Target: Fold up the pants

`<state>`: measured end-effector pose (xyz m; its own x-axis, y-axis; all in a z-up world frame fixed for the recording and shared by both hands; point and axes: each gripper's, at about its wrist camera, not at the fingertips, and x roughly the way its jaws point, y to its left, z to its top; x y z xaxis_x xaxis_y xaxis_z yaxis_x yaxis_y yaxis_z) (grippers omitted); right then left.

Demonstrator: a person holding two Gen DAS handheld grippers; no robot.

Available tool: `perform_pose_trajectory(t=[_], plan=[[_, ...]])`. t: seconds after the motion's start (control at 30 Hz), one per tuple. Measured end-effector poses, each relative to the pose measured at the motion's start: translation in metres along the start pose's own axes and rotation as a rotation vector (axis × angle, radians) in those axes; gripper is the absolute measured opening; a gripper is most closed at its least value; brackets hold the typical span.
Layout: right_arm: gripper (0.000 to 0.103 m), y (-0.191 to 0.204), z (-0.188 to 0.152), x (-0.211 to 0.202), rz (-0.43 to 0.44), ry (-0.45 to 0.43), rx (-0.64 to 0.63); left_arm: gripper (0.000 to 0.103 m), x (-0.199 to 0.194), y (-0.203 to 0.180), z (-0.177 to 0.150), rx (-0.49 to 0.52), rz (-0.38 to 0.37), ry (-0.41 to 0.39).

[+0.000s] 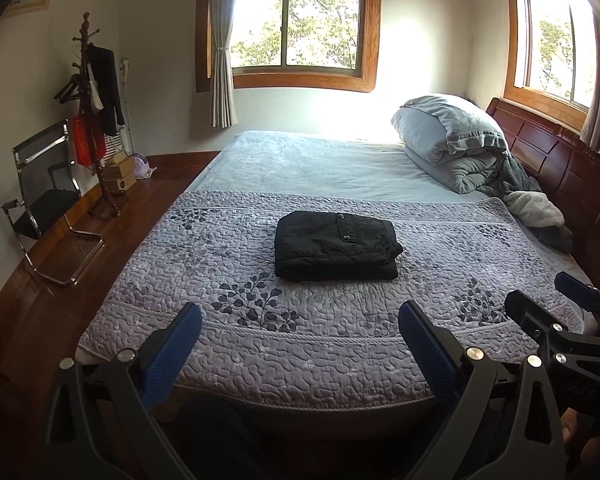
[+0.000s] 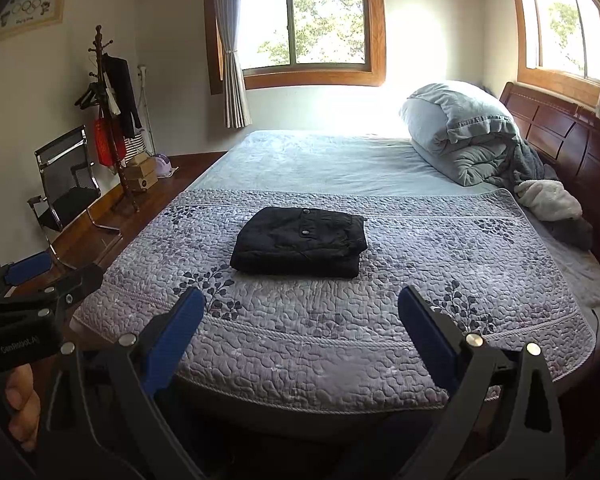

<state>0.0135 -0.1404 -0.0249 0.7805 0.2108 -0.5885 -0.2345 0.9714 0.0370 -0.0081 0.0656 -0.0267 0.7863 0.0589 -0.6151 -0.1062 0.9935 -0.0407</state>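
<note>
The black pants [image 1: 336, 245] lie folded into a compact rectangle on the grey quilted bedspread [image 1: 204, 280], near the middle of the bed; they also show in the right wrist view [image 2: 300, 242]. My left gripper [image 1: 300, 332] is open and empty, held back over the near edge of the bed, well short of the pants. My right gripper [image 2: 302, 320] is open and empty too, beside the left one at the near edge. The right gripper also shows at the right of the left wrist view [image 1: 548, 300], and the left gripper at the left of the right wrist view [image 2: 56, 272].
A pile of grey duvet and pillows [image 1: 456, 140] lies at the far right by the wooden headboard [image 1: 556, 160]. A black chair [image 1: 44, 196] and a coat stand [image 1: 96, 116] are on the wooden floor to the left. Windows are behind the bed.
</note>
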Motion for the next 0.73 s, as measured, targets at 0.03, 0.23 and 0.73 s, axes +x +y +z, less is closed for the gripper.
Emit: perform_pose_trajectory(t=[0.03, 0.23, 0.73], plan=[[0.097, 0.0, 0.0, 0.0, -0.001, -0.001, 0.0, 0.099, 0.0, 0.001, 0.0, -0.002, 0.001, 0.0], [0.097, 0.0, -0.001, 0.0, -0.005, -0.004, 0.002, 0.099, -0.001, 0.0, 0.0, 0.004, 0.006, -0.011], [0.097, 0.0, -0.002, 0.0, -0.011, -0.004, 0.003, 0.099, -0.01, 0.0, 0.003, 0.024, 0.016, -0.035]])
